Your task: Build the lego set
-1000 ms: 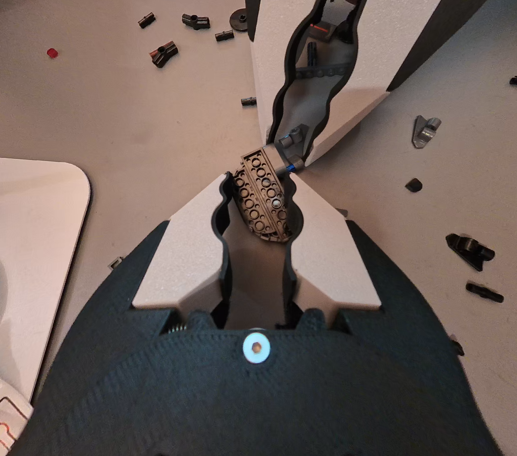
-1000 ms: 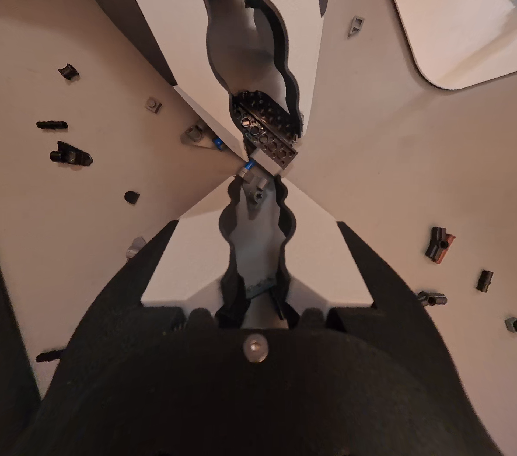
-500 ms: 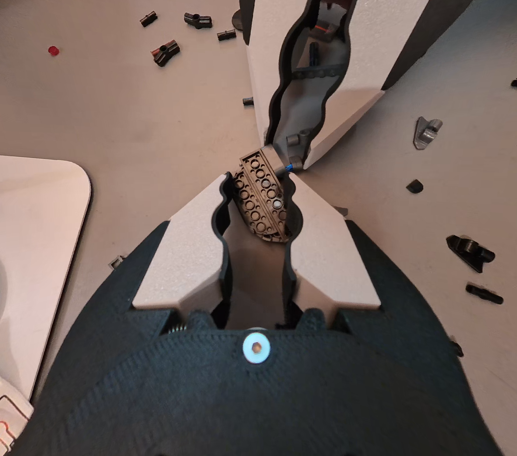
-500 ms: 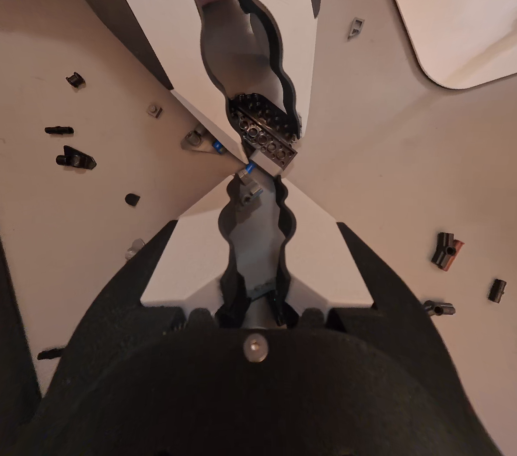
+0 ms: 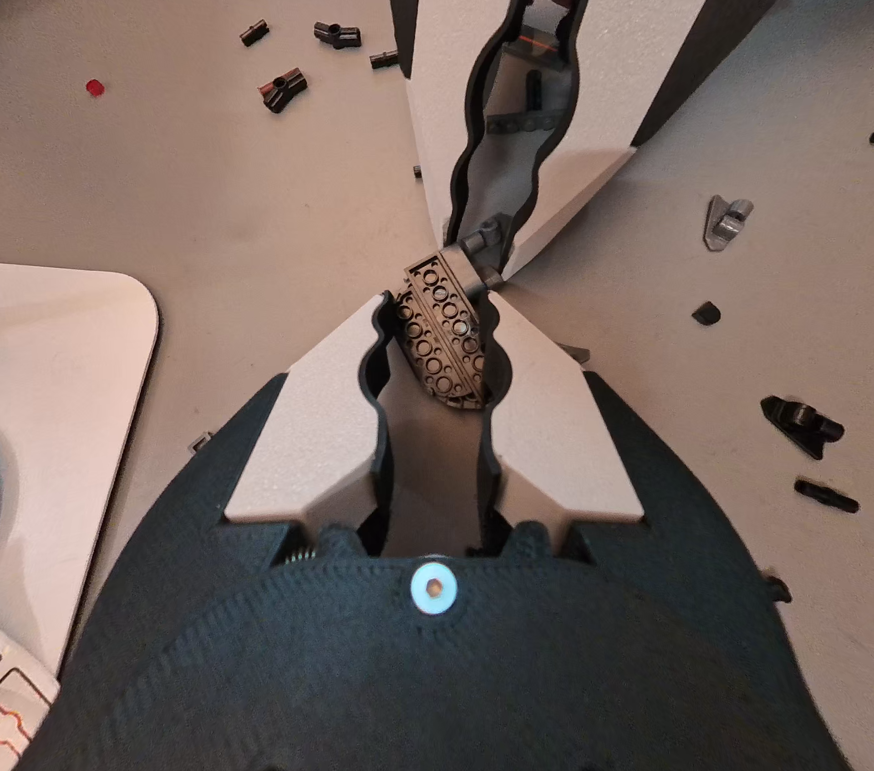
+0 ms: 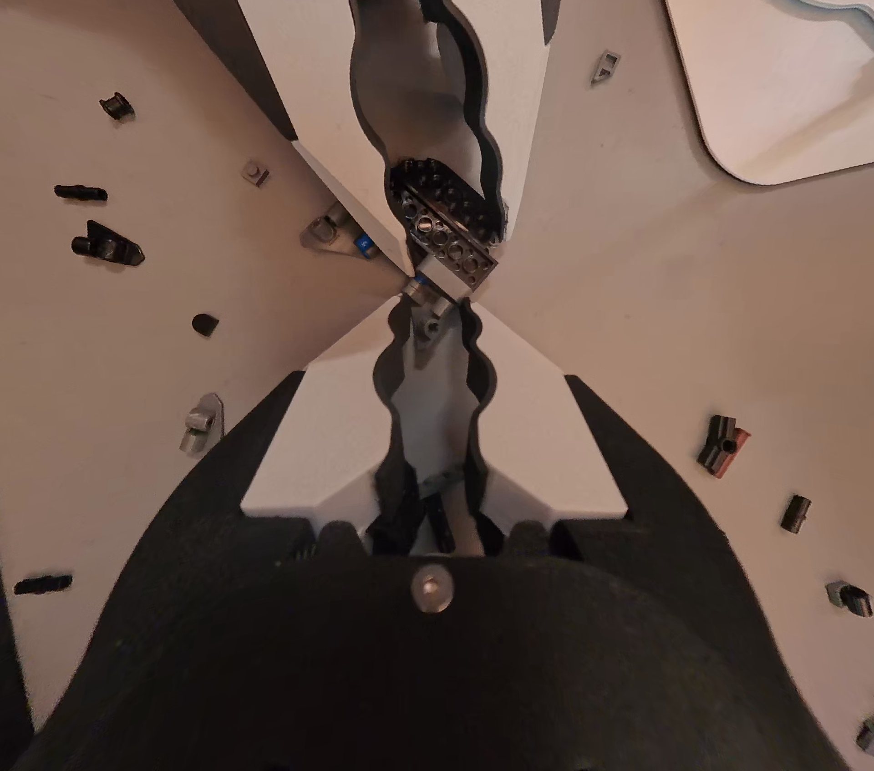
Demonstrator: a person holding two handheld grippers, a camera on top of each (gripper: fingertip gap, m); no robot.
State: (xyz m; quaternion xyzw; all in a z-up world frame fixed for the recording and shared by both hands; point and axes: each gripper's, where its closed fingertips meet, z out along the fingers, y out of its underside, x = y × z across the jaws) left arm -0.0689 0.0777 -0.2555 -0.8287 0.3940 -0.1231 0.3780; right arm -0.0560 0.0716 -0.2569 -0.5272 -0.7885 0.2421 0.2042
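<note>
Step in hand: joining two sub-parts in the air above the table [image 5: 198, 190]; my reading is that the small grey piece is being seated on the end of the plate assembly.
Left gripper [image 5: 437, 308]: fingers closed most of the way, clamped on the dark rounded plate assembly [image 5: 444, 341], which lies slanted between them with its studless underside showing.
Right gripper [image 6: 432, 306]: fingers nearly together, pinching the small grey connector piece [image 6: 428, 322] at its tips.
Where the parts meet: the connector touches the light grey brick [image 6: 447, 275] at the assembly's outer end; whether it is fully seated I cannot tell.
Loose parts: black pins and connectors lie scattered over the table on both sides, a grey wedge piece [image 5: 726, 221] well apart.
Next move calls for: a straight, firm push of the two grippers towards each other, the left holding steady so the plate does not twist.
Risk: the slanted plate may pivot in its grip.
</note>
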